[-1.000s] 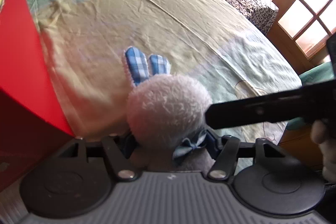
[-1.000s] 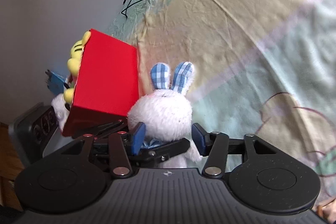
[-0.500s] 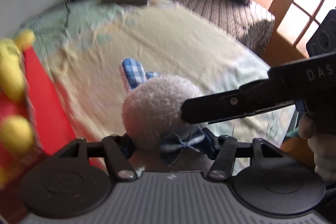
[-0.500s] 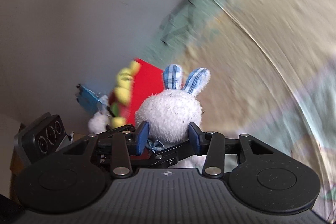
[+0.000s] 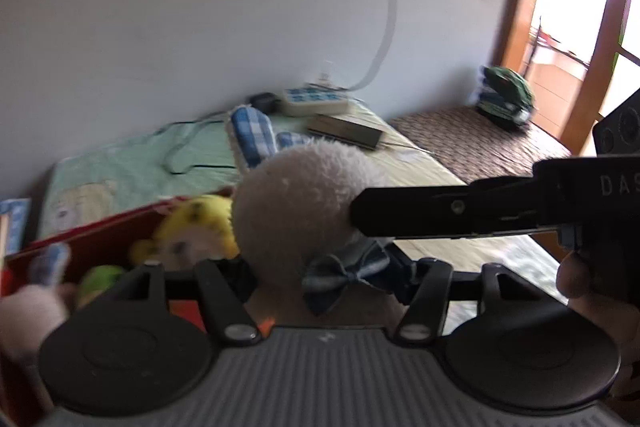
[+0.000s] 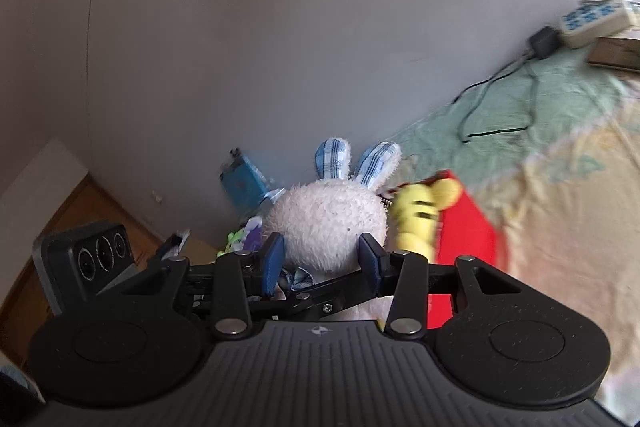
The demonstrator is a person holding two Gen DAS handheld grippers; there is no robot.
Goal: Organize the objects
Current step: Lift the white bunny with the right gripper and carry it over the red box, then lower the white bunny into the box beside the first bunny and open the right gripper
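A white plush rabbit [image 5: 304, 203] with blue checked ears and a blue bow tie hangs in the air, held by both grippers. My left gripper [image 5: 324, 275] is shut on its body just under the bow tie. My right gripper [image 6: 322, 261] is shut on the sides of its head [image 6: 324, 223]; one of its black fingers [image 5: 460, 211] reaches in from the right in the left wrist view. Below and beside the rabbit stands an open red box [image 6: 464, 239] with a yellow striped plush [image 6: 416, 215] and other soft toys in it.
The bed sheet [image 5: 132, 163] stretches behind, with a power strip [image 5: 316, 101], a cable and a dark flat box [image 5: 346, 131] by the wall. Folded green clothes [image 5: 506, 99] lie on a brown cover. A blue item [image 6: 242, 183] leans on the wall above the wooden floor [image 6: 72, 211].
Both grippers have risen with the rabbit, from the bed beside the red box to above its rim. The right jaws have narrowed on the head, and both views now tilt up toward the wall.
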